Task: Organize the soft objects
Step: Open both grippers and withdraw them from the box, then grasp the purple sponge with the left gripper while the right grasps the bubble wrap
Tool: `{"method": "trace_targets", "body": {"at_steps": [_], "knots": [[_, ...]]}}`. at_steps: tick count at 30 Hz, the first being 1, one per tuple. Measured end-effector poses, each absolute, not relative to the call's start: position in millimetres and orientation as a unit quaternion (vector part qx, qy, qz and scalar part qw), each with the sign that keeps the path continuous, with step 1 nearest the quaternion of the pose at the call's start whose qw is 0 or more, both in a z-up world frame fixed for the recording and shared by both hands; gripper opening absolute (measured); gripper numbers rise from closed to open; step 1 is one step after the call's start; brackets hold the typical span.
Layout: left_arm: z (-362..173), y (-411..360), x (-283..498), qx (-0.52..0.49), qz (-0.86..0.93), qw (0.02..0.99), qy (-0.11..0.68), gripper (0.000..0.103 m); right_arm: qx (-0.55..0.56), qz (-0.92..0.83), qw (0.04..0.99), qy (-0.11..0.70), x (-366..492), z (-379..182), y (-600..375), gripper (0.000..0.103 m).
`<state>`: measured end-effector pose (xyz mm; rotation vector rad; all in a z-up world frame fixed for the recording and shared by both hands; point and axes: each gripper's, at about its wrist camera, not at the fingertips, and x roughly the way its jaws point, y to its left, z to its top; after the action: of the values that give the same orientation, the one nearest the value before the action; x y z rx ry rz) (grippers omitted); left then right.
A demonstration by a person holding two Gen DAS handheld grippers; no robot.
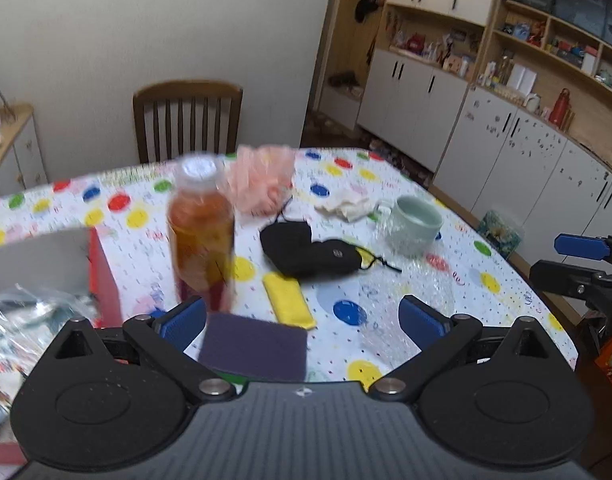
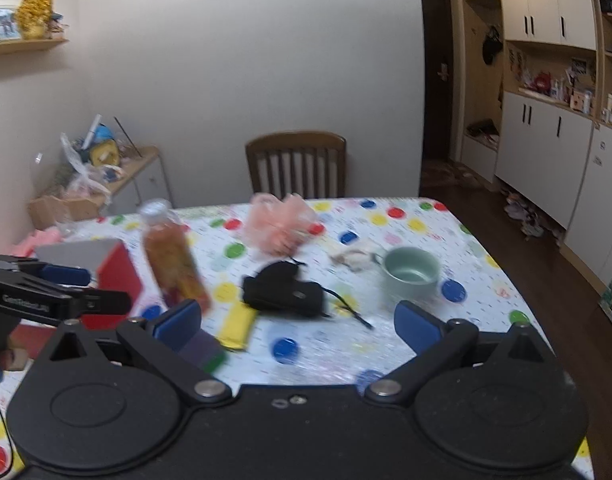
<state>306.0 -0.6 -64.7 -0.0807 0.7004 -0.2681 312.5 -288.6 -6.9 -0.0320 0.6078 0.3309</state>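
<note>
- Nearest my left camera, the left gripper has its blue-padded jaws spread wide with nothing clamped between them.
- Purple sponge pad lies on the table's near edge, in the gap between those fingers and closer to the left pad; I cannot tell whether it touches that pad.
- Yellow cloth, folded, lies just beyond the purple pad, also within the span of the left fingers but farther out.
- Black pouch with a cord sits at mid-table, beyond the yellow cloth, well clear of both pads.
- Pink mesh puff rests toward the far side; a crumpled white tissue lies to its right, beside a pale green mug.
- Orange drink bottle stands upright just beyond the left finger, blurred; a red box sits left of it.
- I see the right gripper likewise wide apart and empty, hovering over the near table edge.
- From that view, the purple pad lies just beside its left pad, partly hidden by it; the yellow cloth and black pouch lie ahead between the fingers, apart from both.
- Spotted tablecloth covers the table; a wooden chair stands at the far side.
</note>
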Motion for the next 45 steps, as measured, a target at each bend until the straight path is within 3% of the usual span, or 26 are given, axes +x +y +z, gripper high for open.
{"method": "trace_targets", "body": {"at_steps": [23,38,45], "knots": [[-183.3,-24.8,397.0,-0.155,0.141,0.846,0.491,0.103,-0.057,0.198,0.890,0.407,427.0,-120.1,-358.9,0.103],[-211.2,-20.2,424.6,-0.225,0.289,0.773,0.517,0.103,-0.101,0.219,0.870,0.430,477.9,-168.6,-356.2,0.099],[-215.4,-22.7,429.4,-0.214,0.309,0.767,0.521,0.102,-0.124,0.224,0.870,0.421,478.2,-173.8,-350.3,0.091]]}}
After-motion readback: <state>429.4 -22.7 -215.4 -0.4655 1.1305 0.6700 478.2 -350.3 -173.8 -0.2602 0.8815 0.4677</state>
